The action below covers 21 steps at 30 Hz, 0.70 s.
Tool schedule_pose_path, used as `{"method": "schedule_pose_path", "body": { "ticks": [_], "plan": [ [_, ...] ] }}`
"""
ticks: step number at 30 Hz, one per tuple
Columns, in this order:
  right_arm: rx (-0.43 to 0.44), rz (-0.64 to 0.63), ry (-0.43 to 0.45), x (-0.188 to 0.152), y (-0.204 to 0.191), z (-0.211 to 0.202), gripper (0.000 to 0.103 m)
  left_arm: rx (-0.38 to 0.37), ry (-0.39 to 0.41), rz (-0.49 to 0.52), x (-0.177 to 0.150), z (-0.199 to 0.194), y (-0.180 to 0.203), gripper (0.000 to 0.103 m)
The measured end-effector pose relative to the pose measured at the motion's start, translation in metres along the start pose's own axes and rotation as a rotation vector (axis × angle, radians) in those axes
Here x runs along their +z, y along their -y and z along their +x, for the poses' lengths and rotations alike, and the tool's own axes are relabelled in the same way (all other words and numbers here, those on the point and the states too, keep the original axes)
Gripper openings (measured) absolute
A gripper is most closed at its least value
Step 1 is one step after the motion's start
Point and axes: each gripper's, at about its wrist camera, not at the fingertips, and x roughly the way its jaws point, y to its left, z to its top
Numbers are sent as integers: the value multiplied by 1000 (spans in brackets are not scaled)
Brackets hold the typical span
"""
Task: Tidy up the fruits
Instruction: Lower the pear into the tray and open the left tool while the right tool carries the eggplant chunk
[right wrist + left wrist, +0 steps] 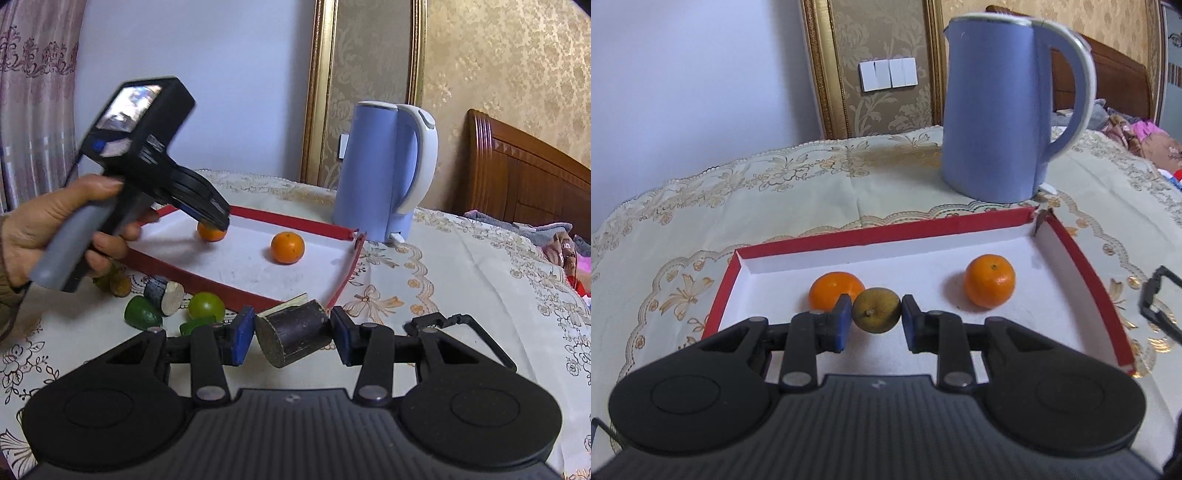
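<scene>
Floral tablecloth under red tray; left gripper jaws pinch brownish fruit, right gripper jaws clamp dark cylinder.

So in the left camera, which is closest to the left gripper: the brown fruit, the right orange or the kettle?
1. Brown fruit, between the left gripper's fingers.
2. Right orange, in the tray's right half.
3. Blue kettle, behind the tray.
</scene>
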Motion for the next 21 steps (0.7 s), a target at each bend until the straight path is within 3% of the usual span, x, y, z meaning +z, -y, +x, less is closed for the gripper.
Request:
{"method": "schedule_pose_path", "body": {
  "ticks": [14, 21],
  "plan": [
    [-1, 13, 39, 18, -1, 6, 44, 38, -8, 34, 17, 38, 17, 26],
    [4, 20, 52, 28, 0, 18, 44, 14, -43, 18, 18, 50, 20, 26]
  ]
}}
